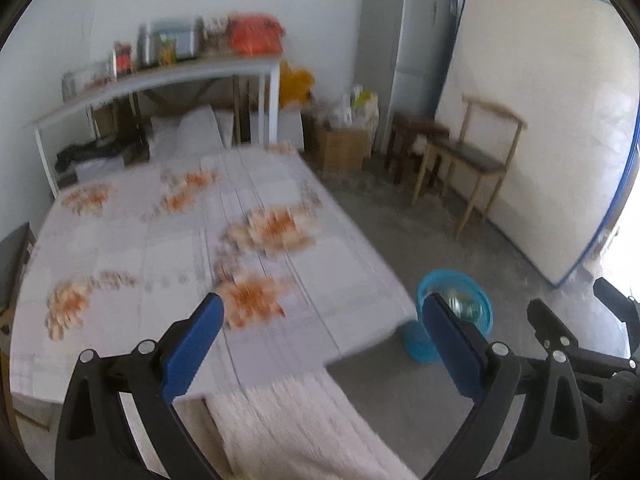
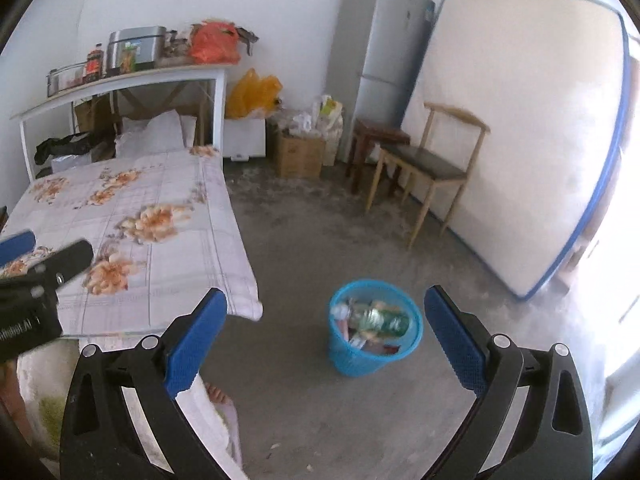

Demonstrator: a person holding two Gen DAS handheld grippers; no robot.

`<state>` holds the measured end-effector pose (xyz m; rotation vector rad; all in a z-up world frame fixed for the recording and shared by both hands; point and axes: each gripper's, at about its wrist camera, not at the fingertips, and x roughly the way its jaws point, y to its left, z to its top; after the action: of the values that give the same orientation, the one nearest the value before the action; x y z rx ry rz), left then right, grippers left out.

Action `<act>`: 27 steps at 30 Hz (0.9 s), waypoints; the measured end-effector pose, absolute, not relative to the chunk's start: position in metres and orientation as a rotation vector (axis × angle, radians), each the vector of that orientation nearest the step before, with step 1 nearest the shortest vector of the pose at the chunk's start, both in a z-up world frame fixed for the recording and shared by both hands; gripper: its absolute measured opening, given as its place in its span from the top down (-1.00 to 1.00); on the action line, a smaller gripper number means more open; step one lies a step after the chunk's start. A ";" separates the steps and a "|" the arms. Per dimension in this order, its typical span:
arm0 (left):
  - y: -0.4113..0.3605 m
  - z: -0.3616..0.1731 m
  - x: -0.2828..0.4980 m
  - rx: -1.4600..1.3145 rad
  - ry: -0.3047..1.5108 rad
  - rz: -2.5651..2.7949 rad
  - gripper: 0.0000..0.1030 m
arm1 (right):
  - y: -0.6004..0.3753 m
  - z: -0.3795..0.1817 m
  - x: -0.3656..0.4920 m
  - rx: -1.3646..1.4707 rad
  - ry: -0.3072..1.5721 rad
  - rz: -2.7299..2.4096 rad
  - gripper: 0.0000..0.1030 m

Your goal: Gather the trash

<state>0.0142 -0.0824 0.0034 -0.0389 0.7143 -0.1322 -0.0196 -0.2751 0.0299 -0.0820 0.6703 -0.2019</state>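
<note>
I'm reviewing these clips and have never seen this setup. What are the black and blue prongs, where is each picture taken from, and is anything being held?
The prongs are handheld two-finger grippers, one in each of a person's hands, each carrying a fisheye camera that looks along its fingers. The blurred picture comes from the left gripper, over the floral bedspread. The sharper one comes from the right gripper, facing the blue wastebasket on the floor, which already holds trash, including a green can. Both grippers are open and hold nothing.

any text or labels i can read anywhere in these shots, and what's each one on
None can be read with certainty.
Left gripper body: white lettering, partly cut off and blurred, unreadable.
Green can in the blue trash basket: label blurred.
Bottle on the shelf: label too small.
Fridge sticker: too small.
</note>
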 end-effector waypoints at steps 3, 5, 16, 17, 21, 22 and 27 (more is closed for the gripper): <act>-0.097 -0.013 0.014 0.006 0.779 -0.145 -0.89 | -0.287 0.018 -0.024 -0.017 0.716 -0.222 -0.85; -0.105 -0.019 0.014 0.037 0.802 -0.163 -0.89 | -0.297 0.014 -0.026 0.035 0.734 -0.247 -0.85; -0.117 -0.025 0.018 0.068 0.826 -0.163 -0.89 | -0.314 0.006 -0.024 0.029 0.783 -0.327 -0.85; -0.117 -0.024 0.019 0.066 0.827 -0.158 -0.89 | -0.315 0.006 -0.025 0.031 0.779 -0.330 -0.85; -0.114 -0.025 0.020 0.061 0.839 -0.142 -0.89 | -0.319 0.006 -0.026 0.037 0.779 -0.340 -0.85; -0.114 -0.026 0.021 0.059 0.840 -0.137 -0.89 | -0.319 0.006 -0.026 0.036 0.781 -0.342 -0.85; -0.112 -0.025 0.021 0.060 0.842 -0.130 -0.89 | -0.321 0.006 -0.025 0.034 0.786 -0.345 -0.85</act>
<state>0.0207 -0.1120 -0.0252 0.0596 0.8418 -0.1303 -0.0252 -0.3210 0.0064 0.0342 0.7864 -0.3455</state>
